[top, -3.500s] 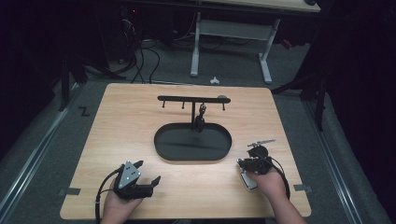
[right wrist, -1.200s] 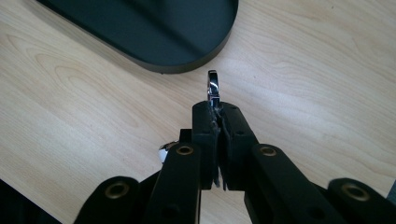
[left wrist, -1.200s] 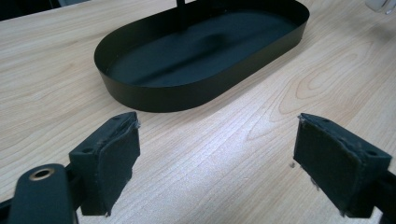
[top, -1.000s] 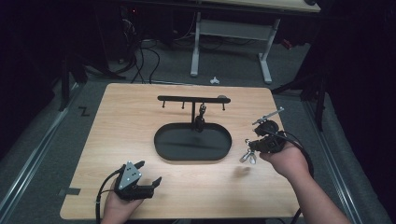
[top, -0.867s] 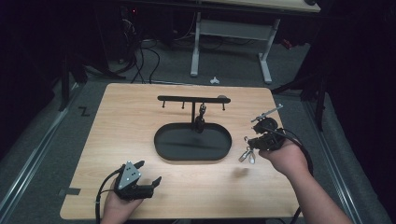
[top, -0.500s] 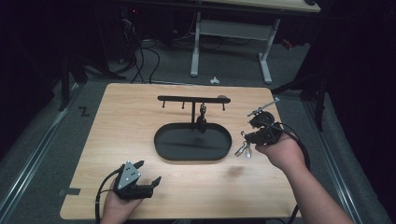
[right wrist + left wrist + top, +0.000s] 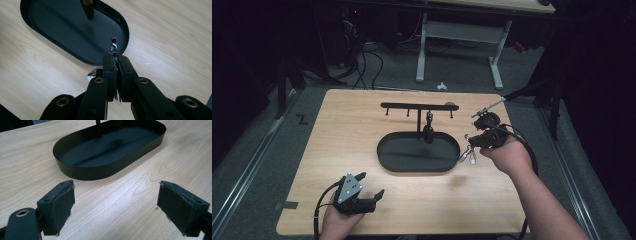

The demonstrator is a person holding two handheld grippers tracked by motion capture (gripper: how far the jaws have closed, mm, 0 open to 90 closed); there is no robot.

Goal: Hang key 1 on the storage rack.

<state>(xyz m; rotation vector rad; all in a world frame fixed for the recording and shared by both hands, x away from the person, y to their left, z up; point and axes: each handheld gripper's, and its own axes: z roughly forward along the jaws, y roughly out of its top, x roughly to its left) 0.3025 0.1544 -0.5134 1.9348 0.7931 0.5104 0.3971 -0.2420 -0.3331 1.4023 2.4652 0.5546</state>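
A black oval tray (image 7: 384, 162) lies mid-table, and a T-shaped black stand (image 7: 412, 105) with small hooks rises from it. A dark item (image 7: 428, 129) hangs from the stand over the tray. My right gripper (image 7: 473, 145) hovers just off the tray's right end, shut on a small chrome metal piece (image 7: 467, 155). In the right gripper view that chrome piece (image 7: 114, 47) sticks out past the closed gripper (image 7: 115, 58), above the tray's rim (image 7: 126, 32). My left gripper (image 7: 371, 184) rests on the table at the front left. It stands open (image 7: 116, 205), with nothing between its pads, facing the tray (image 7: 100, 171).
The wooden table (image 7: 337, 145) is bare around the tray. Beyond its far edge stand a white desk frame (image 7: 459, 35) and loose cables (image 7: 362, 55) on the floor. A cable trails from each gripper.
My right gripper has lifted from the front right of the table with the chrome piece and moved up and left, to the tray's right end. The left gripper has not moved.
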